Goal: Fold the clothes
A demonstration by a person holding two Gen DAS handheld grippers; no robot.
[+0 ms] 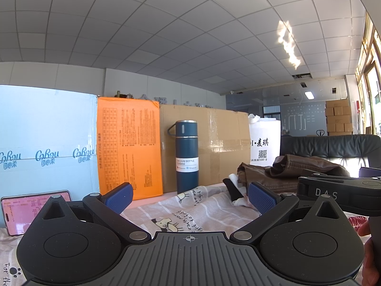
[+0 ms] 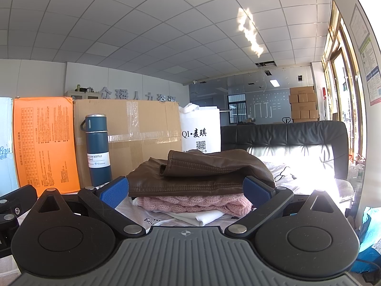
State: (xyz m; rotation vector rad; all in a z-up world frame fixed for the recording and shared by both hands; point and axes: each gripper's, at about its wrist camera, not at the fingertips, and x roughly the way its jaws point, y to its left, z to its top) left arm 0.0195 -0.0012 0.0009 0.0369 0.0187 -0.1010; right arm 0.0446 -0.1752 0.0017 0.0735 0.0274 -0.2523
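Observation:
A folded brown leather garment lies on top of a pink knit sweater and white clothes, a stack straight ahead of my right gripper. That gripper is open and empty, its blue pads either side of the stack's near edge. My left gripper is open and empty, low over a cartoon-printed sheet. The brown garment lies to its right, with black and white cloth beside it. The right gripper's black body shows at the right of the left wrist view.
A blue vacuum bottle stands before a cardboard box, with an orange box and a light blue box to the left. A phone leans at far left. A white bag and black leather chair stand behind the stack.

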